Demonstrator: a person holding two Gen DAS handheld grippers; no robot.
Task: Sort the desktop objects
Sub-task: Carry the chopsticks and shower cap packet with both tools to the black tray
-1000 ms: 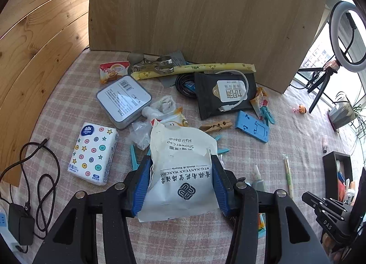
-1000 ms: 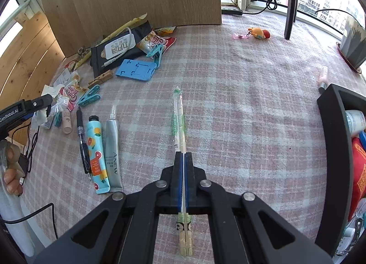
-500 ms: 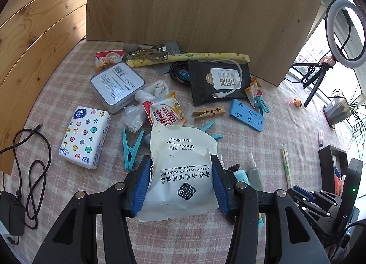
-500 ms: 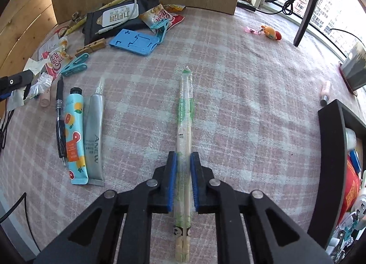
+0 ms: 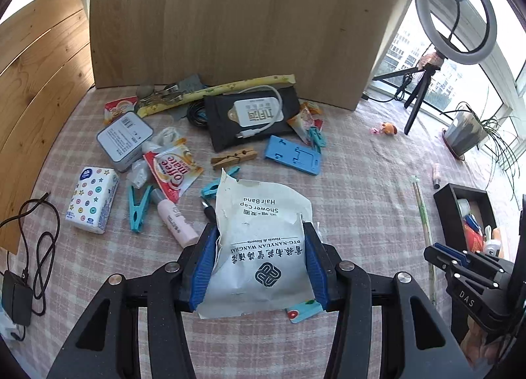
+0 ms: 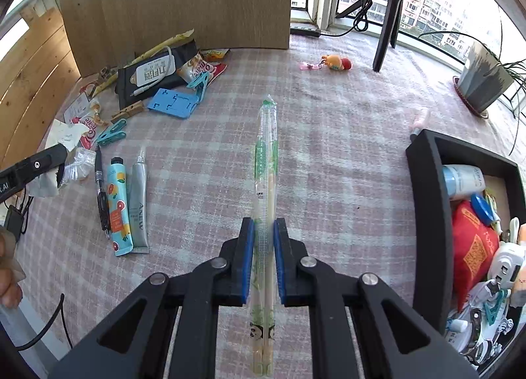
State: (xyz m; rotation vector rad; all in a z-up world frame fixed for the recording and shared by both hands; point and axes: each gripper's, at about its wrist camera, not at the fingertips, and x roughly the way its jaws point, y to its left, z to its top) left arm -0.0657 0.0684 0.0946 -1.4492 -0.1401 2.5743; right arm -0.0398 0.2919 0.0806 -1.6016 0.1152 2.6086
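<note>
Left of the black tray (image 6: 427, 214), right tool (image 6: 263, 257) gripping wrapped chopsticks (image 6: 265, 162) over the checked table (image 6: 345, 149), jaws nearly closed, left tool (image 5: 261, 267) clamping a white shower-cap packet (image 5: 263, 234), half open.

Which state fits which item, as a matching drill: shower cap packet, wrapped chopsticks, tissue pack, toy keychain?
Things:
1. shower cap packet
2. wrapped chopsticks
3. tissue pack
4. toy keychain

States:
A. lying near the tripod foot
B. between the right gripper fingers
C. on the cloth beside a teal clothespin
D. between the left gripper fingers

Pairs: 1-D, 2-B, 3-C, 4-A
</note>
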